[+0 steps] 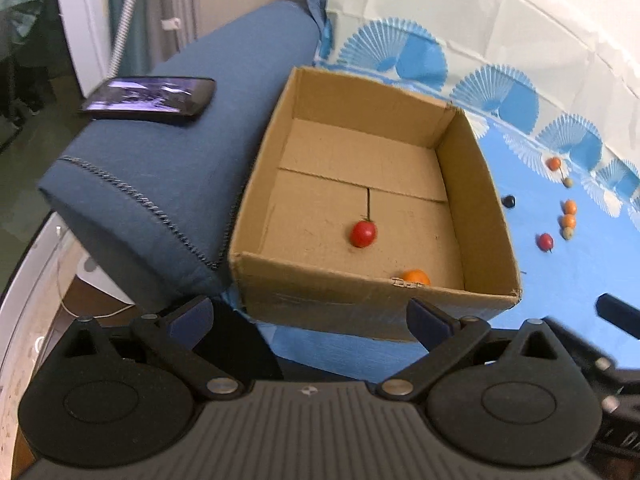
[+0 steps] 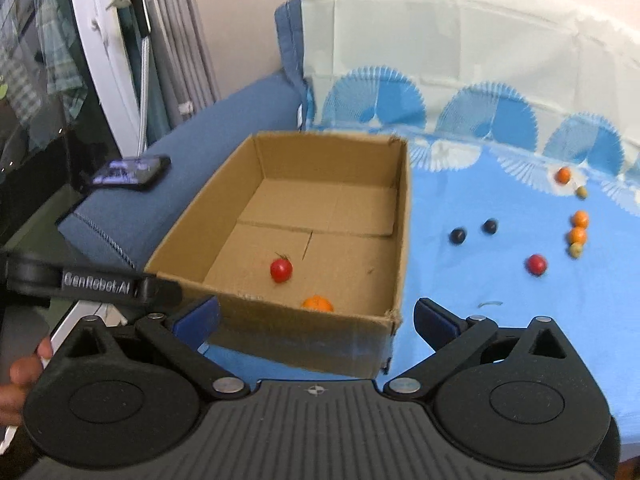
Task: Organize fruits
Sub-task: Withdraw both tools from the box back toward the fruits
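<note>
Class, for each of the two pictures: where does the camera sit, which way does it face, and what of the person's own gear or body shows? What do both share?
Left wrist: sits on the left claw, looks down and forward into the cardboard box; its open jaws show.
Right wrist: sits on the right claw, faces the box and blue cloth; its open jaws and a hand show.
Shared: box, red fruit, phone.
</note>
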Demonstrator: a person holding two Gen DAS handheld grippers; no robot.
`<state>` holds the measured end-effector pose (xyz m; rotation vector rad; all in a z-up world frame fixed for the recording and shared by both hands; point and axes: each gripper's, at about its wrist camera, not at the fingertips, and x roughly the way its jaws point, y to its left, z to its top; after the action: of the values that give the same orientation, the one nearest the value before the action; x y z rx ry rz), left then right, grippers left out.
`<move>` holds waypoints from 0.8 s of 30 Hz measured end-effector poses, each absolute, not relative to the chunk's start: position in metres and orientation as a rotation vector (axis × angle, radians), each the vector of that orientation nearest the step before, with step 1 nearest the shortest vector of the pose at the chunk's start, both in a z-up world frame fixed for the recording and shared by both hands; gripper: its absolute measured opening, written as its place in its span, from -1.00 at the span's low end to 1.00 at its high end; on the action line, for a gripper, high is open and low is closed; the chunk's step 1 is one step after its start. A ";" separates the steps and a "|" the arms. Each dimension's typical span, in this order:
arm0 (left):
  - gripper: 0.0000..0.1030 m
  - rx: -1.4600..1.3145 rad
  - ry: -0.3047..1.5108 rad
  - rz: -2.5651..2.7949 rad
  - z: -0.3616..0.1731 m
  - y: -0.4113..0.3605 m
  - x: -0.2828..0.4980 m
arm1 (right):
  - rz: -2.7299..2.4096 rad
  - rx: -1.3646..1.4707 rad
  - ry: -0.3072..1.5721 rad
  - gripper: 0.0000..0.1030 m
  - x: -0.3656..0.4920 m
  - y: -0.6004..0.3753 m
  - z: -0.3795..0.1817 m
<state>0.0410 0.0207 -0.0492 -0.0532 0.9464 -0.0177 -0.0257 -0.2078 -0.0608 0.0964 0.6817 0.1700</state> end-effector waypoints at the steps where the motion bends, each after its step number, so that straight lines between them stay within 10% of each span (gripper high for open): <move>1: 0.99 -0.059 0.938 -0.020 -0.046 0.020 0.036 | 0.164 0.099 0.665 0.99 -0.031 -0.209 -0.057; 24: 0.99 -0.007 0.810 -0.058 -0.012 0.004 -0.015 | 0.189 0.079 0.524 0.99 -0.087 -0.204 -0.029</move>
<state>-0.0149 0.0042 -0.0117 -0.0070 0.8099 -0.0583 -0.0873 -0.2045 -0.0286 0.0785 0.5244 0.1886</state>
